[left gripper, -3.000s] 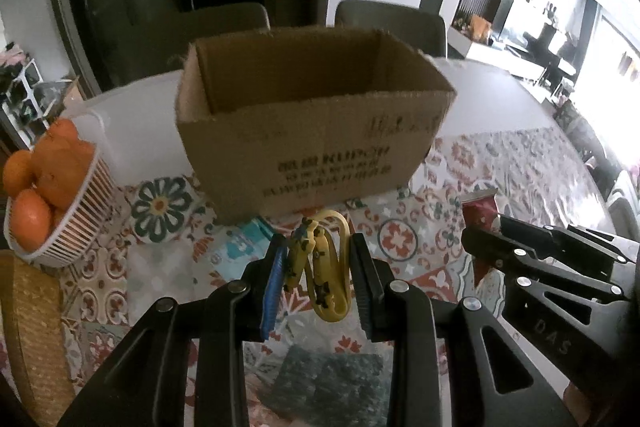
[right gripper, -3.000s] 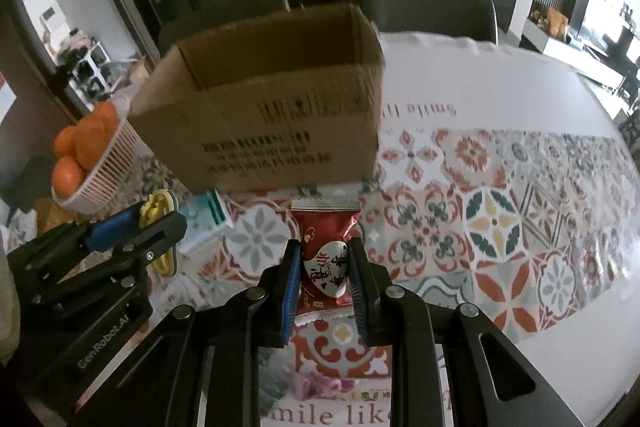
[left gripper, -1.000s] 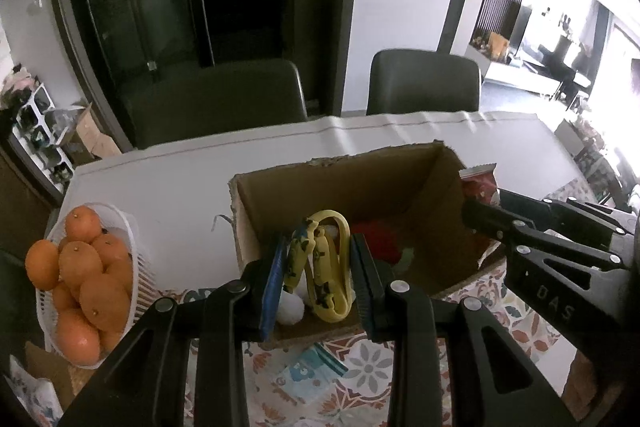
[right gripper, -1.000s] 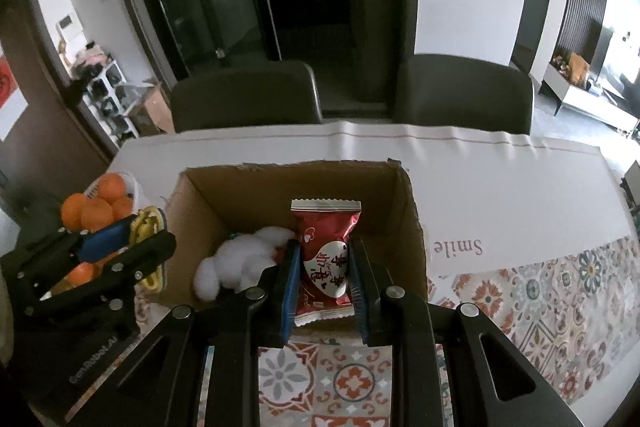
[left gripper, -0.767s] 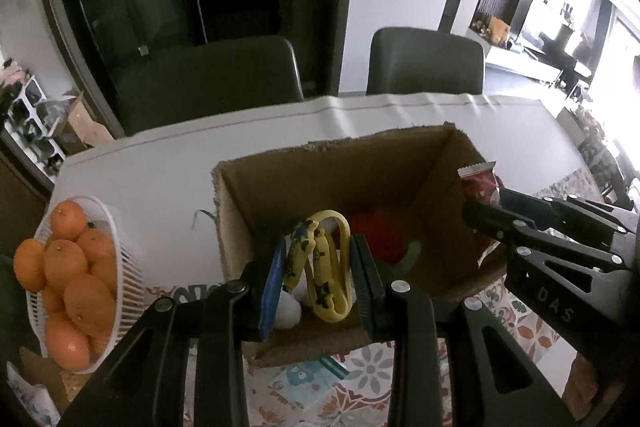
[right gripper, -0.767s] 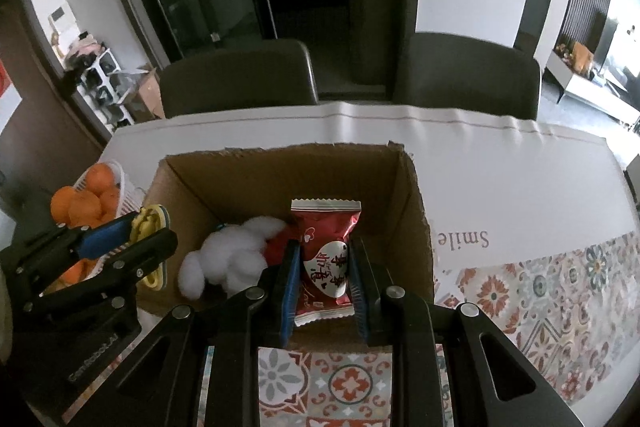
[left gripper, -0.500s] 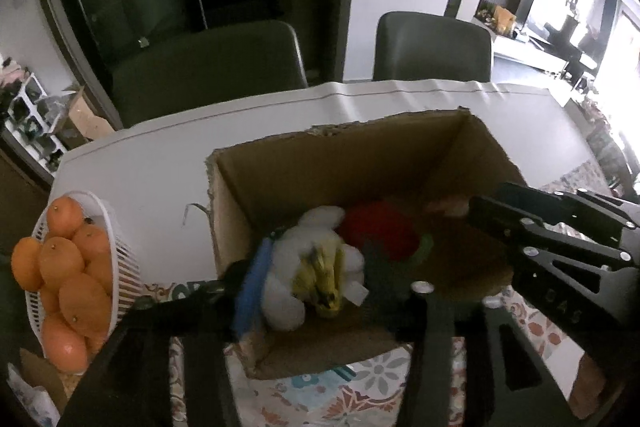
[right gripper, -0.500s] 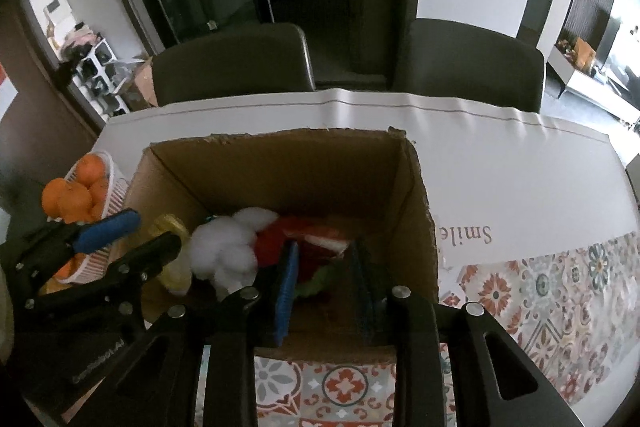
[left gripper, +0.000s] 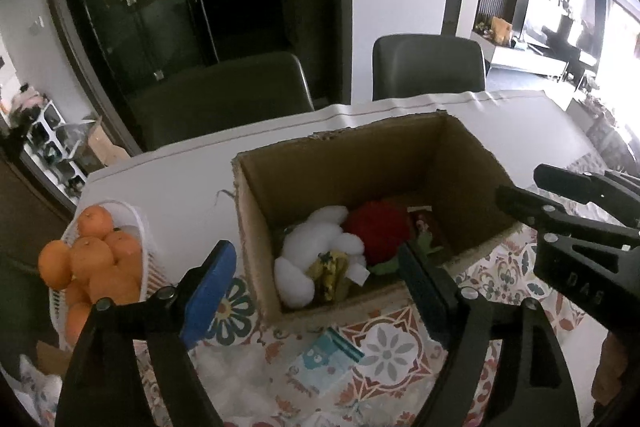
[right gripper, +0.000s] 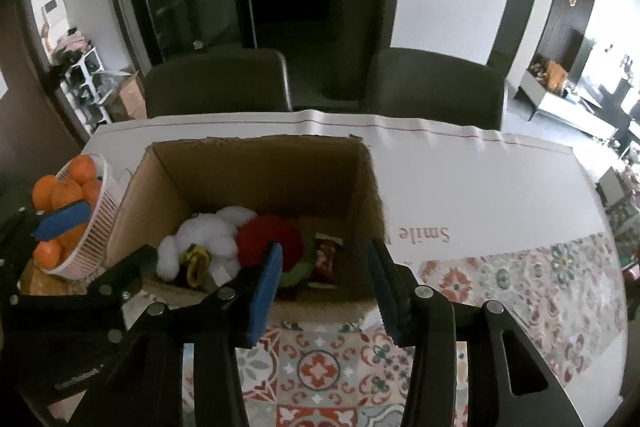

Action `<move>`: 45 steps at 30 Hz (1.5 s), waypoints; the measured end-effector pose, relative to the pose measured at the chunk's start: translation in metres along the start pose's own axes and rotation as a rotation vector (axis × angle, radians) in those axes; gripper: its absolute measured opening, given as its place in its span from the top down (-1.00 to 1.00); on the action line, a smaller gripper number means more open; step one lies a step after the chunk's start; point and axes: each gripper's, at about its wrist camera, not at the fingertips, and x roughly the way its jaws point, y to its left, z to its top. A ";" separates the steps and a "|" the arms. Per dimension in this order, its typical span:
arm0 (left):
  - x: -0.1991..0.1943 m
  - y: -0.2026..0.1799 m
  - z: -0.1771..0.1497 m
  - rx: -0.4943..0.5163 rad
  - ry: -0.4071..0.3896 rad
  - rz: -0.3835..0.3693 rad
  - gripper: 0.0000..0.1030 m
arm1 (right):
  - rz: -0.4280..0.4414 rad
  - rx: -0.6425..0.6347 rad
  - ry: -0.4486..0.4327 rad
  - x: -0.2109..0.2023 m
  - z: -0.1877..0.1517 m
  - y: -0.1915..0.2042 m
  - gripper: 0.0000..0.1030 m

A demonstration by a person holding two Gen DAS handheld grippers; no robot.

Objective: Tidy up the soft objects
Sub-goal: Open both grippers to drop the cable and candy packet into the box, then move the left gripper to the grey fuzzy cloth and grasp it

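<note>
Both tools hang over the near edge of the box (left gripper: pixel 256 227), and both are spread wide with nothing between the pads. The left tool (left gripper: pixel 316 279) frames the box's left half, its blue pad (left gripper: pixel 208 291) out over the surface beside the box wall and the dark one at the near rim. The right tool (right gripper: pixel 326 281) sits above the right half, fingers apart, one blue pad (right gripper: pixel 266 291) low over the red toy. Down in the box, the soft things lie bunched along the near wall: a white plush (left gripper: pixel 316 251) on the left, a small yellow toy (left gripper: pixel 330 273) lying against its front, a red plush (left gripper: pixel 378 231) beside it with green leaves (left gripper: pixel 384 267) at its base, and a red snack packet (right gripper: pixel 326 257) on the right, tilted against the floor of the box. The far half of the box floor shows bare cardboard. To the left of the box, a white basket (left gripper: pixel 132 227) holds oranges (left gripper: pixel 92 259), close to the box but apart from it. In front of the box, on the patterned cloth (right gripper: pixel 320 367), lies a small teal packet (left gripper: pixel 324 359), just clear of the box's near wall. From the right wrist view the left tool shows at lower left, its fingers likewise spread. Two dark chairs (right gripper: pixel 216 83) stand beyond the far edge of the surface.
</note>
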 end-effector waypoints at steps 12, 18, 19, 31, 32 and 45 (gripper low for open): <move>-0.056 -0.002 -0.041 -0.009 -0.073 0.005 -0.78 | 0.020 -0.026 -0.051 -0.053 -0.039 0.012 0.09; -0.073 0.000 -0.066 -0.019 -0.074 -0.015 -0.78 | 0.007 -0.056 -0.082 -0.075 -0.058 0.022 -0.01; -0.076 0.000 -0.070 -0.023 -0.074 -0.020 -0.78 | 0.013 -0.057 -0.082 -0.078 -0.062 0.024 -0.02; -0.097 -0.013 -0.116 -0.025 -0.022 -0.074 -0.82 | 0.036 -0.043 -0.020 -0.095 -0.112 0.022 -0.06; -0.096 -0.015 -0.119 -0.028 -0.013 -0.082 -0.81 | 0.039 -0.041 -0.018 -0.096 -0.117 0.022 -0.06; -0.086 -0.037 -0.164 -0.024 0.111 -0.149 -0.81 | 0.056 -0.003 0.052 -0.094 -0.161 0.012 -0.06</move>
